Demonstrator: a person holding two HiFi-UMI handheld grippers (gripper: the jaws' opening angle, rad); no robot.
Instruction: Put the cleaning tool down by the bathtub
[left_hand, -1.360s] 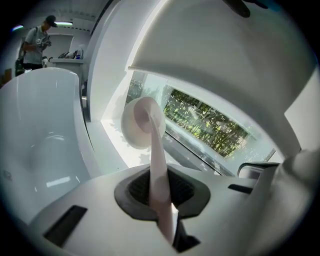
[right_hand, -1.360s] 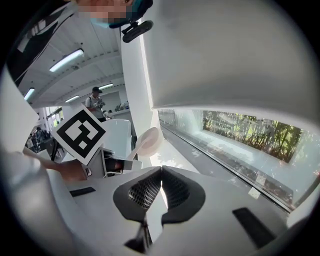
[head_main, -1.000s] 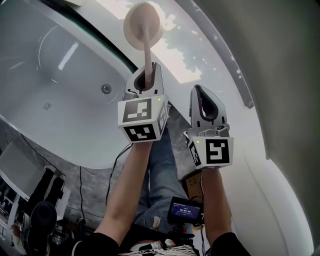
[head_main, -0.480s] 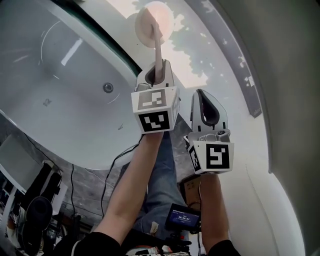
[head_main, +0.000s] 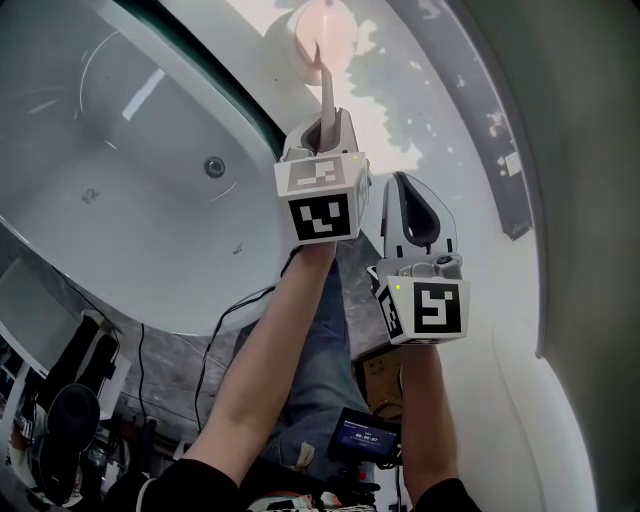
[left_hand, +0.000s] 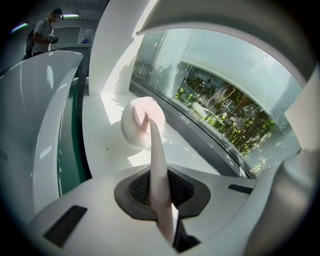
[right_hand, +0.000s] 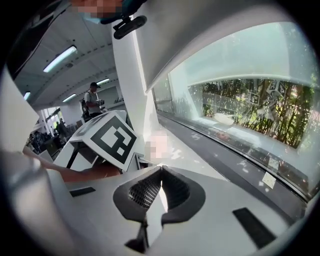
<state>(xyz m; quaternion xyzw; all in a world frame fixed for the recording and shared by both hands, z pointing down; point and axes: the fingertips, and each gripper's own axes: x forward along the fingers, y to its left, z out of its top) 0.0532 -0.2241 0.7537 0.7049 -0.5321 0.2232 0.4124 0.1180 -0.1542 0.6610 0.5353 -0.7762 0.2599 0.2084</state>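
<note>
The cleaning tool has a pale pink handle (head_main: 328, 95) and a round cream sponge head (head_main: 322, 30). My left gripper (head_main: 325, 130) is shut on the handle, which sticks out forward between the pads. In the left gripper view the head (left_hand: 142, 122) is low over the white ledge (left_hand: 110, 130) beside the bathtub rim (left_hand: 35, 125); whether it touches I cannot tell. The white bathtub (head_main: 120, 180) lies to the left. My right gripper (head_main: 405, 190) is beside the left one, shut with nothing in it (right_hand: 160, 192).
A long window (left_hand: 225, 110) with a dark sill runs along the ledge's far side. A curved white wall (head_main: 560, 300) stands at the right. Cables and gear (head_main: 70, 420) lie on the floor below the tub. A person stands far off (right_hand: 92, 102).
My left gripper has carried the tool down and forward, so its head sits farther along the ledge next to the tub rim. The right gripper has sunk a little.
</note>
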